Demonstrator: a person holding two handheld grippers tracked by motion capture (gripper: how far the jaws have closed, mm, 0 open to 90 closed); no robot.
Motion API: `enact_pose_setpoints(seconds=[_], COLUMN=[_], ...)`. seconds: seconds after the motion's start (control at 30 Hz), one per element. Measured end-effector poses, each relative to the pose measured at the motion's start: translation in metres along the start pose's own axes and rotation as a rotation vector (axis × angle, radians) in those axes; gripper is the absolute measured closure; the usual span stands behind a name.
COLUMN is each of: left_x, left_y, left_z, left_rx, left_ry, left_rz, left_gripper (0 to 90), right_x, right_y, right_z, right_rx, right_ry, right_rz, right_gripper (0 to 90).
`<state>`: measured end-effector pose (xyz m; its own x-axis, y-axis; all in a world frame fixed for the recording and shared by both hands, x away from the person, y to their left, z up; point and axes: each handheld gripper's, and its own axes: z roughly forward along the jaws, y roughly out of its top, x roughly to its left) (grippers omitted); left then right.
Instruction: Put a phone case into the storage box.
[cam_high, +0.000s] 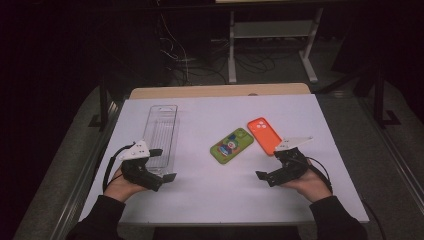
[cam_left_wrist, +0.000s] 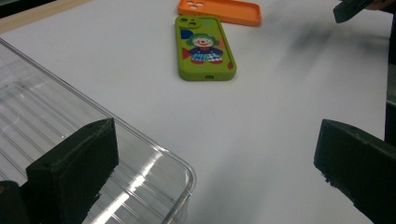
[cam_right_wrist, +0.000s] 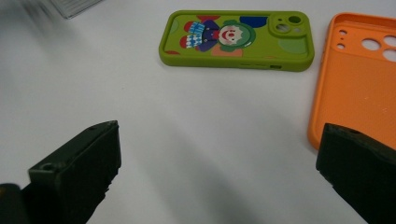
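Observation:
A green phone case (cam_high: 231, 145) with a clown picture lies flat at the table's middle, and an orange phone case (cam_high: 264, 135) lies inside-up just to its right. To the left stands a long clear plastic tray (cam_high: 162, 135). My left gripper (cam_high: 164, 164) is open at the tray's near end. In the left gripper view, one jaw hangs over the tray's corner (cam_left_wrist: 154, 172), with the green case (cam_left_wrist: 204, 46) and the orange case (cam_left_wrist: 219, 10) farther off. My right gripper (cam_high: 268, 164) is open and empty, just short of the orange case (cam_right_wrist: 355, 79) and the green case (cam_right_wrist: 236, 39).
The white table top (cam_high: 220, 200) ends in a wooden strip (cam_high: 220, 91) at the far side. Beyond it are cables and a white stand's legs (cam_high: 270, 45) on a dark floor. A black rail (cam_high: 102, 105) runs along the table's left edge.

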<state>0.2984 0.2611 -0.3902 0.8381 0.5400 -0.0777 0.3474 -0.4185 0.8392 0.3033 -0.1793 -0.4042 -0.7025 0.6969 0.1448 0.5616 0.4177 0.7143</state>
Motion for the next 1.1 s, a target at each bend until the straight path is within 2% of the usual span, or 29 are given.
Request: enact_pose_setpoints(seconds=[0.13, 0.2, 0.27, 0.37, 0.5, 0.63, 0.8, 0.93, 1.1], left_x=[0.0, 0.0, 0.0, 0.0, 0.0, -0.001, -0.001, 0.0, 0.0], left_y=[0.0, 0.0, 0.0, 0.0, 0.0, 0.0, -0.001, -0.001, -0.001], left_z=[-0.001, -0.001, -0.001, -0.001, -0.001, -0.002, -0.003, -0.004, -0.004], left_rx=[-0.002, -0.017, -0.014, -0.017, -0.005, -0.009, -0.006, -0.013, -0.006], left_ry=[0.003, 0.003, 0.001, 0.003, 0.007, 0.007, 0.012, 0.015, 0.016], left_rz=[0.009, -0.001, 0.004, -0.011, 0.002, -0.005, -0.005, -0.015, -0.003], left_gripper=[0.0, 0.0, 0.0, 0.0, 0.0, 0.0, 0.0, 0.0, 0.0], right_x=[-0.003, -0.005, -0.007, -0.01, -0.013, -0.015, -0.017, -0.017, -0.021], right_y=[0.005, 0.007, 0.01, 0.015, 0.023, 0.027, 0.035, 0.039, 0.046], right_z=[0.0, 0.003, 0.005, 0.007, 0.009, 0.011, 0.015, 0.017, 0.021], right_rx=[0.004, 0.011, 0.02, 0.016, 0.009, 0.012, 0.015, 0.02, 0.018], right_ry=[-0.007, -0.004, 0.001, 0.007, -0.006, -0.004, 0.002, -0.01, -0.017], right_rz=[0.012, 0.021, 0.03, 0.033, 0.029, 0.023, 0.037, 0.03, 0.033], right_gripper=[0.0, 0.0, 0.0, 0.0, 0.0, 0.0, 0.0, 0.0, 0.0])
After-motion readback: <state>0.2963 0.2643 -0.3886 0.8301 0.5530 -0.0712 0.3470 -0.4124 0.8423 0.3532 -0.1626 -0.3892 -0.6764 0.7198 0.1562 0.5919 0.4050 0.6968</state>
